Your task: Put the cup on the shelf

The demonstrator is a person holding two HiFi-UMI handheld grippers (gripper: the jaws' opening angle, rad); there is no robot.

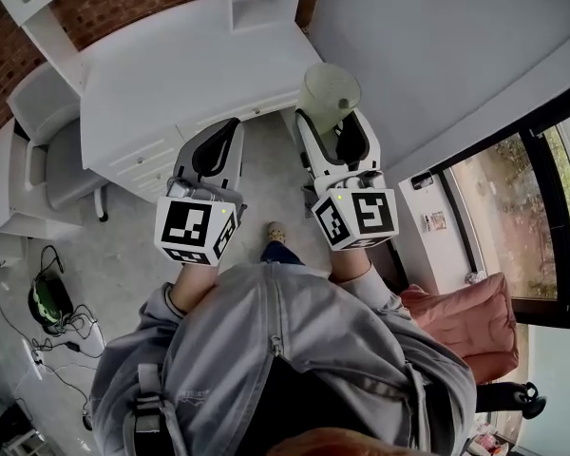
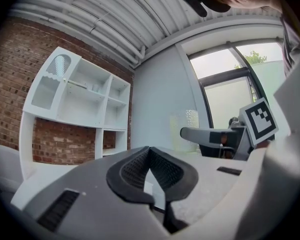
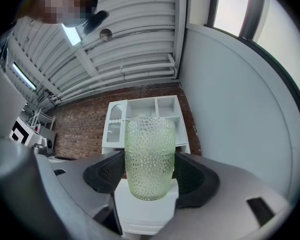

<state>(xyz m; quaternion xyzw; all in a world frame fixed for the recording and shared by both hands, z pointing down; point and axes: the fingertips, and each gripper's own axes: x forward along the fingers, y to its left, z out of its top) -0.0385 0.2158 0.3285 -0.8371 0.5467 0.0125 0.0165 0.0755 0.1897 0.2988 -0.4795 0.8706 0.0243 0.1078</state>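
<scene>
The right gripper (image 3: 150, 174) holds the cup (image 3: 150, 154), a pale green dimpled glass. It stands upright between the two dark pads, which press on its sides. The left gripper (image 2: 150, 159) is empty, with its jaws closed together at the tips. Beyond the cup is the white shelf (image 3: 165, 109), against a brick wall (image 3: 80, 129), well apart from the cup. The cup hides the shelf's middle part. In the head view the top edge cuts the shelf off, above a white desk (image 1: 171, 74).
</scene>
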